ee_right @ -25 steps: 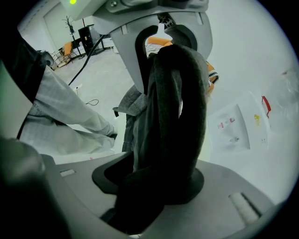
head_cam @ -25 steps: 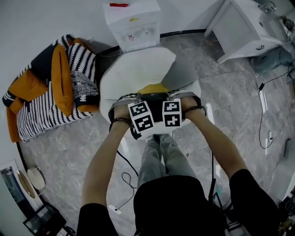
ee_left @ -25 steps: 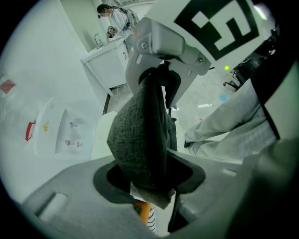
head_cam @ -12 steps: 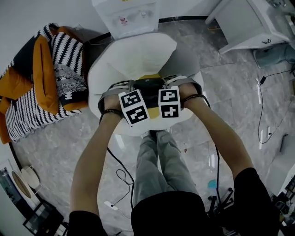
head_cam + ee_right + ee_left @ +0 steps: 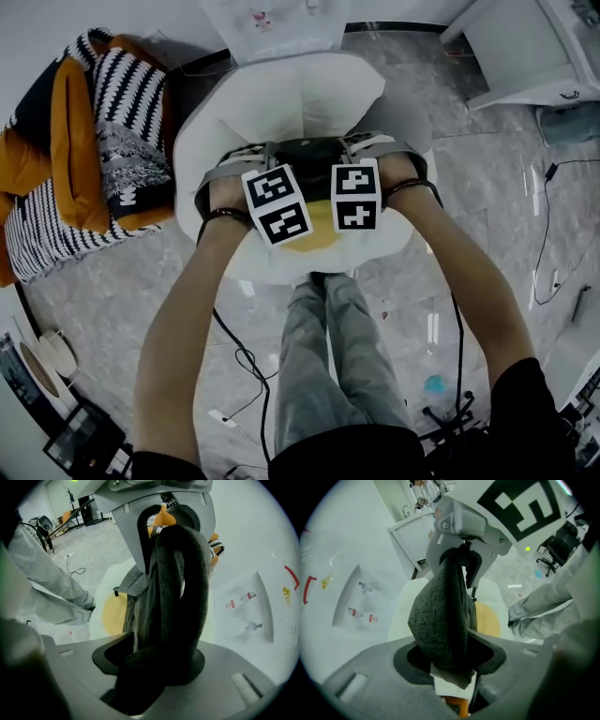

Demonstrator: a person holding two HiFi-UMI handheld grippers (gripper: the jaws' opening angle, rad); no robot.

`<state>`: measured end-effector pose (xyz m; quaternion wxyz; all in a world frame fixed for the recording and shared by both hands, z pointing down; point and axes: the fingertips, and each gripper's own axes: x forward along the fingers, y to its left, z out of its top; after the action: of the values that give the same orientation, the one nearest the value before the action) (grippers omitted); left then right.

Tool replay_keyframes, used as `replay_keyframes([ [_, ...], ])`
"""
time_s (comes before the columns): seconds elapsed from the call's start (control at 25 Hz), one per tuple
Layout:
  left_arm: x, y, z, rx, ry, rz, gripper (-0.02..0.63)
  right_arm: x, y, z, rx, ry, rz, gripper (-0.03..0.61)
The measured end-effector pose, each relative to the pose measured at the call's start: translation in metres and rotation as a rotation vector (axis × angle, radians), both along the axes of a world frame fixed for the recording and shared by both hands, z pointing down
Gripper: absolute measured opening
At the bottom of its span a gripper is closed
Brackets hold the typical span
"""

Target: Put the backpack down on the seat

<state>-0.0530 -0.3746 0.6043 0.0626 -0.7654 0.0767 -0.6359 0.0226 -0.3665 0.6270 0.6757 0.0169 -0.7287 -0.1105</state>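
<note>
A grey and black backpack (image 5: 309,155) hangs over the white egg-shaped chair (image 5: 281,94), just above its yellow seat cushion (image 5: 323,236). My left gripper (image 5: 267,187) is shut on one grey shoulder strap (image 5: 440,616), which runs up out of its jaws (image 5: 452,667). The other, darker padded strap (image 5: 180,588) is bunched in my right gripper (image 5: 361,183), shut on it (image 5: 154,667). The two grippers sit side by side, marker cubes nearly touching. The bag's underside and any contact with the seat are hidden.
A striped black-and-white and orange throw (image 5: 84,150) lies on furniture left of the chair. A white cabinet (image 5: 272,19) stands behind it, a white desk (image 5: 525,47) at the far right. Cables (image 5: 244,361) trail on the marble floor by the person's legs (image 5: 328,356).
Both grippers have carried the backpack forward from the chair's front edge to over the seat, nearer the backrest. The yellow cushion now shows on my side of the bag. Both grips are unchanged.
</note>
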Motion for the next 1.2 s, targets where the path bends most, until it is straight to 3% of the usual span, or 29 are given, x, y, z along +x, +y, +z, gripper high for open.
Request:
replay_keyframes([
  [0.44,-0.005,-0.035,0.044,0.063,-0.002,-0.019,0.198,-0.006,-0.037,0.045,0.053,0.008,-0.012,0.204],
  [0.92,-0.003,0.056,0.047,0.075,0.068,0.022,0.190,-0.002,0.054,0.050,0.078,0.019,-0.065,0.204],
  [1.2,0.000,0.132,0.059,0.016,0.099,0.038,0.189,0.002,0.125,0.061,0.086,0.035,-0.101,0.213],
])
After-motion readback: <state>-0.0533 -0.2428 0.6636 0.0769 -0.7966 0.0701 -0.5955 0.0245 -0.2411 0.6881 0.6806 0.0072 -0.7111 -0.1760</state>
